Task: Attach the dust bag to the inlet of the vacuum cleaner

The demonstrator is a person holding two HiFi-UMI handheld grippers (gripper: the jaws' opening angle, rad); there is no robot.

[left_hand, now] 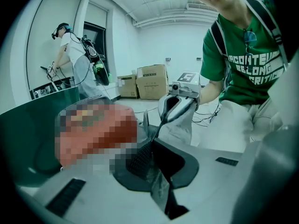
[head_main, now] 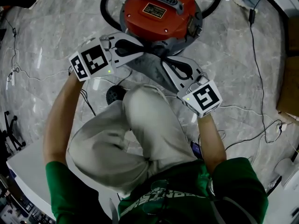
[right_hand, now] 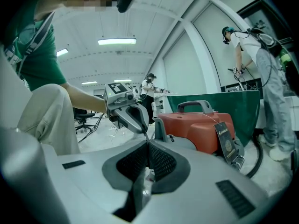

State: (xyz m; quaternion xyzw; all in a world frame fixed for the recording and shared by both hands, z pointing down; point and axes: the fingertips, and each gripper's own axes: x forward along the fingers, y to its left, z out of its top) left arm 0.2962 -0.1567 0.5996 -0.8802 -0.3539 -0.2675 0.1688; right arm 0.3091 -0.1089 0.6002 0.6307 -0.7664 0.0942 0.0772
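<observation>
Just beyond the person's knee on the floor, the left gripper [head_main: 139,50] and right gripper [head_main: 166,65] are both clamping the grey dust bag [head_main: 148,73], holding it stretched crosswise against the near side of the red vacuum cleaner [head_main: 161,13], with the left seemingly nearer.

Red vacuum cleaner [head_main: 161,13], grey dust bag [head_main: 148,68], green shirt [head_main: 236,185]

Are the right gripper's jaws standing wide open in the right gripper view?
No, the right gripper has its jaws pressed together on a thin fold of the dust bag.
</observation>
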